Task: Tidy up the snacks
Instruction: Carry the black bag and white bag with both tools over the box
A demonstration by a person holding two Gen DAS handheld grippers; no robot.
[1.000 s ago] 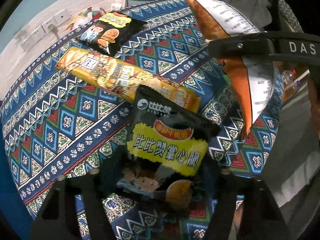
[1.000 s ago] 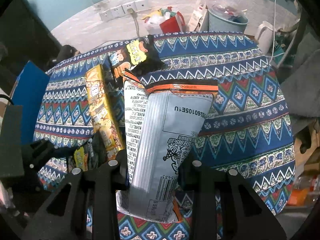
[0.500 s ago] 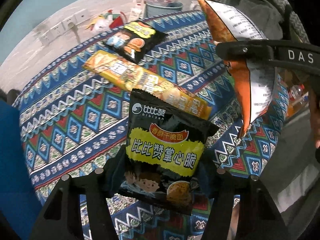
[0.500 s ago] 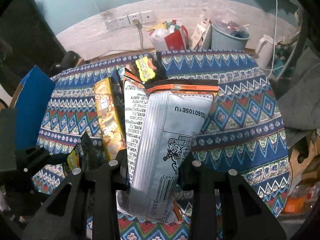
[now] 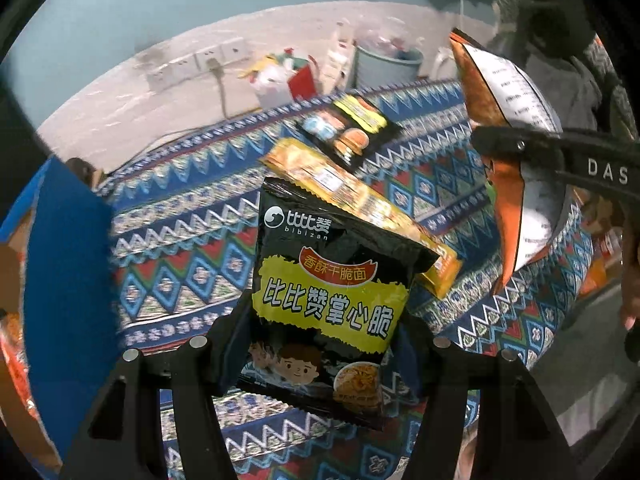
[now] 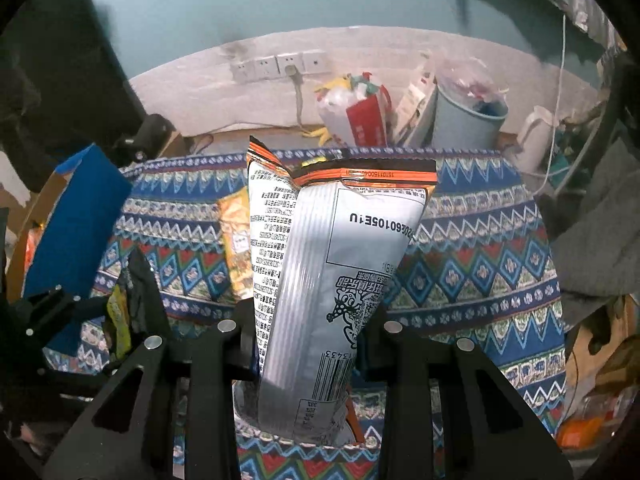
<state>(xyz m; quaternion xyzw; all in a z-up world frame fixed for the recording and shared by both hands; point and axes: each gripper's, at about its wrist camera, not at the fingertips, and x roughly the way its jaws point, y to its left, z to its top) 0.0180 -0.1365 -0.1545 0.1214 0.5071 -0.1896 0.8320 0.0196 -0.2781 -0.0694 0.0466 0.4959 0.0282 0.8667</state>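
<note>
Black noodle packet (image 5: 326, 304), silver bag (image 6: 336, 280) gripped.

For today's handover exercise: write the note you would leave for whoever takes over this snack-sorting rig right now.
Left gripper: shut on the black noodle pack, lifted off the table; its jaws have just been closing.
Right gripper: shut on the silver chip bag, also off the table.
On the patterned cloth: a long yellow pack and a second black pack, side by side.
Blue box at the left edge.
Done: two snacks picked up.
Left: place both, probably in the box, then the two on the cloth.
</note>
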